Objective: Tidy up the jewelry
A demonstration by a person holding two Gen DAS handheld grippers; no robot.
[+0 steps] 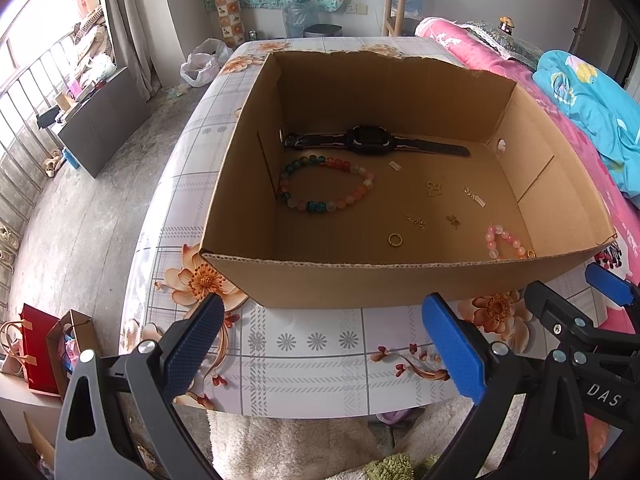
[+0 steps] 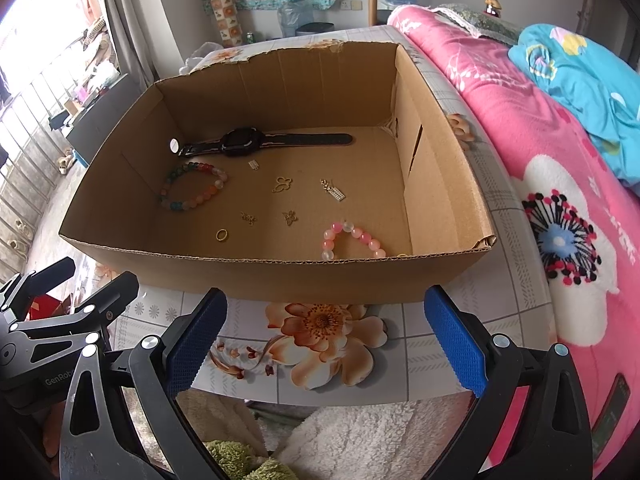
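Floral-print tablecloth covered the table, which stood beside a pink blanket on the right. An open cardboard box sat on the cloth, holding all the jewelry. A black watch lay flat along the far wall. A multicolored bead bracelet lay just near of it, at the left. A pink bead bracelet rested against the near wall, toward the right. A gold ring and several small gold charms lay scattered between the 2 bracelets.

Left gripper hovered near of the box, jaws spread wide, holding nothing. Right gripper was positioned likewise, wide open and empty.
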